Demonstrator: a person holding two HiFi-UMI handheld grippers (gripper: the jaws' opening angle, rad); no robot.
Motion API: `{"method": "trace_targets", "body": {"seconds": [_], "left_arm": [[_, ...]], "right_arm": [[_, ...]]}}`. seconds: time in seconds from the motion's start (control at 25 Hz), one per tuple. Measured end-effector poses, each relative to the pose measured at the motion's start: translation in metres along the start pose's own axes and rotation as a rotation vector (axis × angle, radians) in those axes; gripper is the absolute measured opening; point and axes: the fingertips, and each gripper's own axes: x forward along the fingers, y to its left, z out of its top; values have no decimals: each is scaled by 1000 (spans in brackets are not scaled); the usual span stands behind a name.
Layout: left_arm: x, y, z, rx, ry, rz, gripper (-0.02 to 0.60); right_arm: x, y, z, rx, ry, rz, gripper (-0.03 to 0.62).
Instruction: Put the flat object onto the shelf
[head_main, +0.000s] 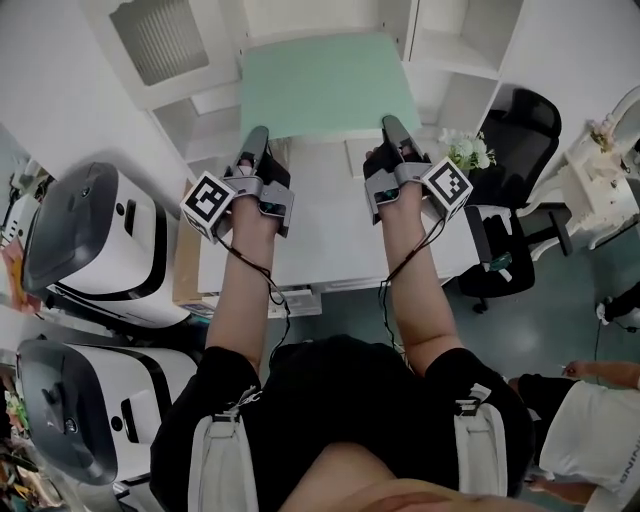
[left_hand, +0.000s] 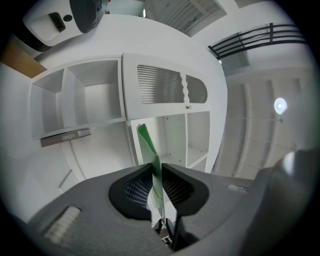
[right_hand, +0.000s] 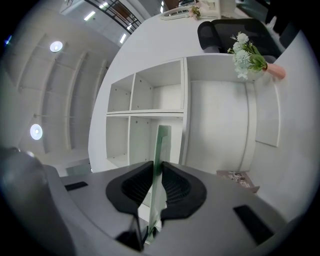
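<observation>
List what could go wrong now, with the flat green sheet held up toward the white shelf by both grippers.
1. The green sheet is pinched only at its near edge by the left gripper and right gripper; it looks bent, so it may flex or slip.
2. The flowers stand close beside the right gripper and could get knocked.

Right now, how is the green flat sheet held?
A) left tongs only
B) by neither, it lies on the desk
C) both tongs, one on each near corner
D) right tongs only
C: in the head view the left tongs and right tongs each meet a near corner of the green sheet, and each gripper view shows its jaws shut on the sheet's edge.
</observation>
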Motion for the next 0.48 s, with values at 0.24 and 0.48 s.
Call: {"method": "trace_targets", "body": {"seconds": [0.24, 0.48], "left_arm": [[45, 13, 21, -22, 3, 35, 57], [73, 23, 30, -23, 17, 65, 58]], "right_arm": [[48, -14, 10, 49, -1, -31, 54], [72, -26, 18, 66, -11, -60, 55]]}}
